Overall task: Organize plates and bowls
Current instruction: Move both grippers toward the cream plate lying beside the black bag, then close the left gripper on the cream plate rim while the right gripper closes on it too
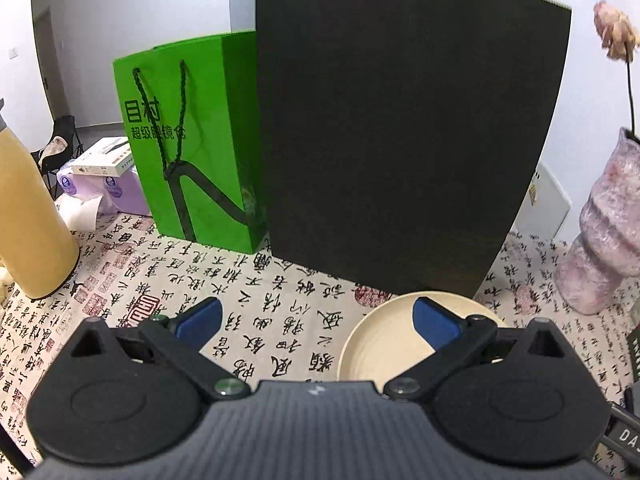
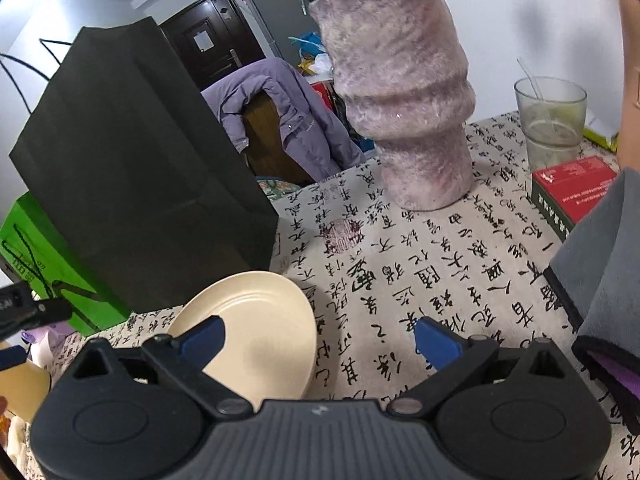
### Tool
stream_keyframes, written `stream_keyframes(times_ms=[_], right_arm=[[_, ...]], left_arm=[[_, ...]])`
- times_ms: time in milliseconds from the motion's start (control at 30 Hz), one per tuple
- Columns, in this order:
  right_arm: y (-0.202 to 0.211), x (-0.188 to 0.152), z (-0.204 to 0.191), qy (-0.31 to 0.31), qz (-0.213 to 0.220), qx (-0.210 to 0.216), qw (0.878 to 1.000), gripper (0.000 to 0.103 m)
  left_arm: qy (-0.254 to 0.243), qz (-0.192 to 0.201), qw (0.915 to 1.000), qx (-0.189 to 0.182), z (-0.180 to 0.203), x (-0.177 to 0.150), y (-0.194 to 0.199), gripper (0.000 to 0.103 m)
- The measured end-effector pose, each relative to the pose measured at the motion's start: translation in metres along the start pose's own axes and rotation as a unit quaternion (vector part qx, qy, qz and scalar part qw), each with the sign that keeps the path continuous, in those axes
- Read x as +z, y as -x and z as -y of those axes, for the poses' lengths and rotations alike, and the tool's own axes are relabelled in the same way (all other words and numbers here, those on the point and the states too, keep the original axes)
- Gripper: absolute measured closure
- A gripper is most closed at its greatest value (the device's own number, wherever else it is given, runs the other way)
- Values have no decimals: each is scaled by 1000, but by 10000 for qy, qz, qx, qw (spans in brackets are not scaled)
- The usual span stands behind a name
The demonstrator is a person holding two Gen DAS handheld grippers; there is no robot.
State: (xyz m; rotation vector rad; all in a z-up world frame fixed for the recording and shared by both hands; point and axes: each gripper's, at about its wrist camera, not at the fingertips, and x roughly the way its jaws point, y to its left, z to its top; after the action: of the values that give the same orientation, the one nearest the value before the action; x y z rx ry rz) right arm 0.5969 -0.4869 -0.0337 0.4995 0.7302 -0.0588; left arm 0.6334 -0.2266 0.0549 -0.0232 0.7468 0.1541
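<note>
Plate (image 2: 256, 320) beneath wide-open, empty grippers (image 1: 318, 320).

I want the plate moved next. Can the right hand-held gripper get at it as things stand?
Probably yes: the right hand-held gripper is open, the cream plate lies just ahead under its left finger, and nothing sits between them.

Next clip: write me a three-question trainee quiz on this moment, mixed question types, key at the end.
1. True or false: the left gripper is shut on the cream plate.
2. The plate sits in front of which bag: A) green bag B) black bag?
3. Fill in: the furry purple vase stands on the ___ tablecloth.

Key: 1 false, both grippers are open; 2 B; 3 calligraphy-printed.
</note>
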Motion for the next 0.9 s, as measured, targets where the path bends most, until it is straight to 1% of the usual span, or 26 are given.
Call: stream_keyframes(times_ms=[167, 433, 567, 633, 700, 833, 900], right_arm=[[-6, -2, -1, 20, -118, -199, 9997, 2], [-16, -7, -4, -84, -299, -209, 9993, 2], [-20, -15, -19, 157, -339, -282, 9989, 4], [-21, -19, -26, 258, -291, -342, 9987, 4], [-22, -23, -31, 226, -234, -406, 9986, 4], [-28, -30, -40, 301, -240, -568, 9976, 4], [-31, -32, -38, 179, -281, -570, 9978, 4]], left_arm=[[-77, -262, 9995, 153, 4, -3, -16, 0], [-471, -671, 9958, 420, 19, -16, -42, 0], [-548, -809, 9930, 667, 20, -21, -54, 0], [-559, -825, 9925, 703, 19, -23, -58, 0], [-527, -868, 9921, 743, 18, -25, -62, 0], [-473, -1019, 9909, 739, 17, -30, -72, 1], [-421, -1047, 9912, 698, 17, -33, -75, 1]])
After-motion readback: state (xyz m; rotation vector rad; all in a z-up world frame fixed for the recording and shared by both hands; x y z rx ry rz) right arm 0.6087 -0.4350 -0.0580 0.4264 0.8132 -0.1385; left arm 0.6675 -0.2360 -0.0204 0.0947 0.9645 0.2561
